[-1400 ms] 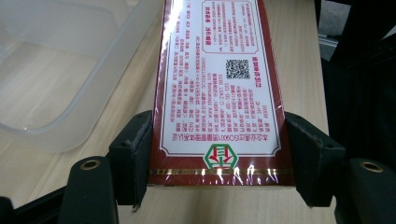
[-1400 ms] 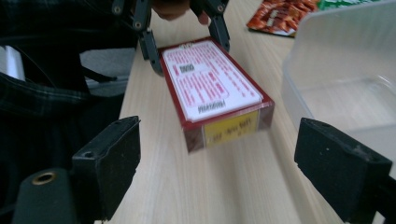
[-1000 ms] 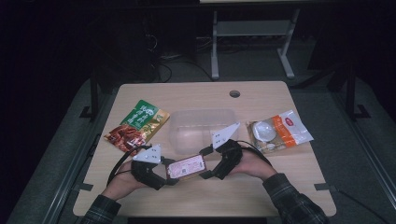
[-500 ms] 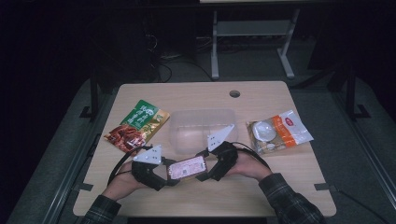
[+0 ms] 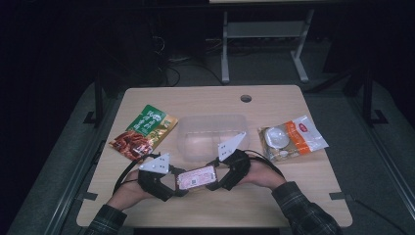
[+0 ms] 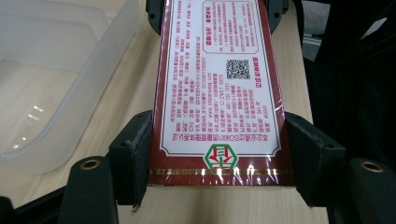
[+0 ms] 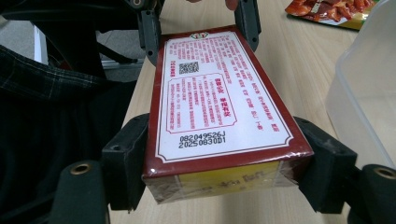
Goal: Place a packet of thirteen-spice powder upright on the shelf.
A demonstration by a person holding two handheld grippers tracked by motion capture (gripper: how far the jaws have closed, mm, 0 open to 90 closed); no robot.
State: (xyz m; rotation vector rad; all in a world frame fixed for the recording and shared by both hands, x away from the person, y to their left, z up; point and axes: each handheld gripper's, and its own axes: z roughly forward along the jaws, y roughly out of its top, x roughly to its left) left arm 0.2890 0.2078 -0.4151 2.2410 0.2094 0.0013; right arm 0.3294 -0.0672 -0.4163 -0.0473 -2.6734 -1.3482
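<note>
Holding a red-bordered box between them, both grippers are working at the near edge of the bench. The left gripper is clamping one end of the box, its fingers pressing on both long sides, as the left gripper view is showing. The right gripper is taking the opposite end; its fingers have just been closing, with the box between them and now sitting against its sides. The box is lying flat, printed white label facing up, just in front of a clear plastic container. A green and red food pouch is lying left of the container, and an orange and white packet is lying to its right, both apart from the box.
</note>
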